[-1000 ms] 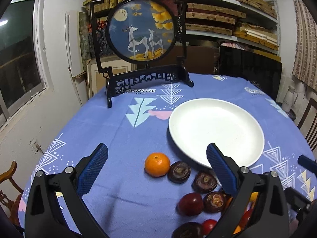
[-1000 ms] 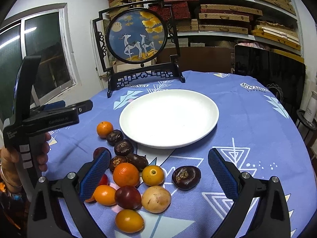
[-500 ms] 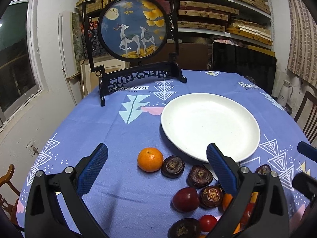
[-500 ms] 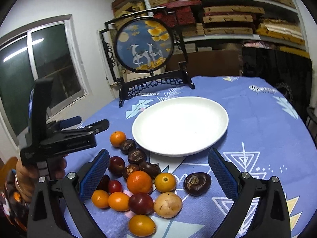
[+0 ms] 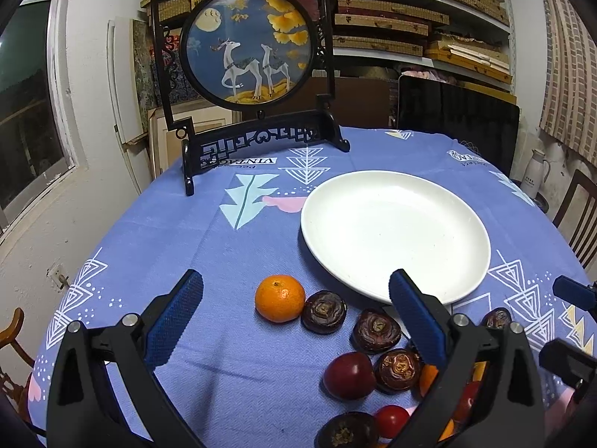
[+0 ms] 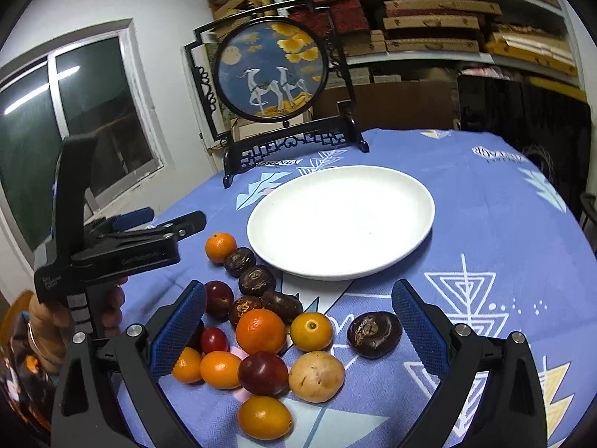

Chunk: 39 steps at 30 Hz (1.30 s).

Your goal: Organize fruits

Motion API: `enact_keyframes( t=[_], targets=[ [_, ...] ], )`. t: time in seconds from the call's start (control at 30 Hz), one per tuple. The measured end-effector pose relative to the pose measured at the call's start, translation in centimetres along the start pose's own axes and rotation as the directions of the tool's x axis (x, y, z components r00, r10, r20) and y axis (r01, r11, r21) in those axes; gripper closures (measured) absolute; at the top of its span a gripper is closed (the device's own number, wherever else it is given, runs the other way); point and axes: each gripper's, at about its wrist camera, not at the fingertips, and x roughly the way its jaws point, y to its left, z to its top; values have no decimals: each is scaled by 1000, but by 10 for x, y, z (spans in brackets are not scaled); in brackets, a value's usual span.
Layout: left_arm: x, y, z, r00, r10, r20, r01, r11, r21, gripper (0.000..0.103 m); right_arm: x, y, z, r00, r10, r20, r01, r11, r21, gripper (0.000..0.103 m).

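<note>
Up front, the left gripper [image 5: 294, 308] has its blue-padded fingers [image 5: 175, 317] spread wide with nothing between them, hanging above the desk [image 5: 156, 246] just short of a lone mandarin [image 5: 280, 298]. Beside that mandarin, touching it on the right, sits a dark wrinkled fruit [image 5: 324, 311], and a second one [image 5: 377, 330] lies a little further right, near the plate's edge. The right gripper [image 6: 298, 326] is equally wide open and holds nothing; between its fingers, from its own camera, lies the main pile of fruit — a large orange [image 6: 260, 330], a small yellow-orange citrus [image 6: 311, 331] beside it, a dark red plum [image 6: 263, 372], a pale tan round fruit [image 6: 316, 375] touching the plum, and an oval orange kumquat [image 6: 264, 417] nearest the camera. A dark wrinkled fruit [image 6: 374, 334] lies apart from the pile, to its right. More small orange and red fruits crowd behind the left finger, partly hidden. Beyond the pile rests a white plate [image 6: 403, 231], bare, on the blue patterned tablecloth [image 6: 485, 246]. At the left of the right camera's view a hand [image 6: 48, 332] grips the handle of the left gripper. At the far side of the desk stands a round framed deer picture [image 5: 248, 46] on a black carved stand — behind it, shelves [image 5: 410, 33] stacked with flat boxes, and a window [image 6: 74, 119] on the left wall.
</note>
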Motion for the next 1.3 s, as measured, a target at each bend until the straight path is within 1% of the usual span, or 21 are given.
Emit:
enact_keyframes(
  t=[0.23,0.33,0.43,0.5,0.57,0.63,0.67,0.73,0.77,0.8,0.83,0.9,0.93,0.97,1.0,1.03,1.1,1.17,1.23,1.27,1.3],
  targets=[
    [3,0,-3,1000,5,-10,-5,1000,4,5,3,14,-5,1000,-13,-8,12,996,-87,3],
    [0,4,-7,1000,7,-13,-7,1000,15,5,1,20,-10,999,2,-34,-7,990,-140,3],
    [-7,8,-16,1000,-1,-11,2,998,55,5,-6,25,-20,998,-17,-67,1,974,-227,3],
    [-14,11,-26,1000,-16,-17,18,995,94,5,-9,26,-28,994,-32,-100,4,965,-263,3],
    [-24,13,-35,999,-40,-28,43,990,132,5,-11,24,-37,987,-14,-162,-30,964,-265,3],
    [-35,14,-46,996,-83,-41,89,981,171,5,-11,23,-47,976,3,-218,-60,965,-254,4],
    [-39,13,-51,994,-101,-51,109,976,187,5,-10,23,-50,971,8,-241,-70,965,-251,7],
    [-47,11,-61,987,-141,-77,154,965,213,5,-5,24,-57,952,22,-306,-100,966,-240,28],
    [-50,10,-68,981,-165,-105,185,956,227,5,0,24,-61,934,52,-354,-134,968,-211,34],
    [-52,9,-74,974,-184,-129,210,950,232,5,2,26,-64,927,62,-371,-145,969,-199,41],
    [-54,9,-77,970,-195,-146,225,947,230,5,4,27,-66,921,66,-384,-150,970,-193,45],
    [-53,6,-85,953,-231,-195,271,939,213,5,9,30,-69,918,54,-394,-145,968,-204,45],
    [-51,5,-88,946,-244,-213,287,936,202,5,12,32,-70,915,60,-399,-152,968,-202,48],
    [-48,-1,-92,939,-252,-236,299,935,193,5,15,35,-71,913,75,-402,-166,966,-196,52],
    [-45,-4,-95,933,-256,-252,306,933,188,5,18,38,-71,914,68,-401,-163,965,-206,58],
    [-41,-8,-97,930,-257,-263,310,933,183,5,19,41,-72,920,45,-388,-145,962,-233,64],
    [-32,-17,-101,922,-251,-295,309,936,168,5,16,37,-69,916,65,-395,-163,962,-220,64],
    [-24,-24,-103,907,-263,-327,325,934,149,5,10,33,-68,917,77,-390,-171,962,-214,64],
    [-20,-29,-105,905,-261,-337,323,935,144,7,5,26,-67,921,64,-385,-154,966,-208,64],
    [-18,-32,-105,904,-257,-341,321,936,143,19,2,21,-67,921,66,-384,-151,970,-193,64],
    [-15,-34,-105,899,-260,-352,325,936,137,25,1,17,-67,921,69,-384,-149,972,-182,64]
  ],
)
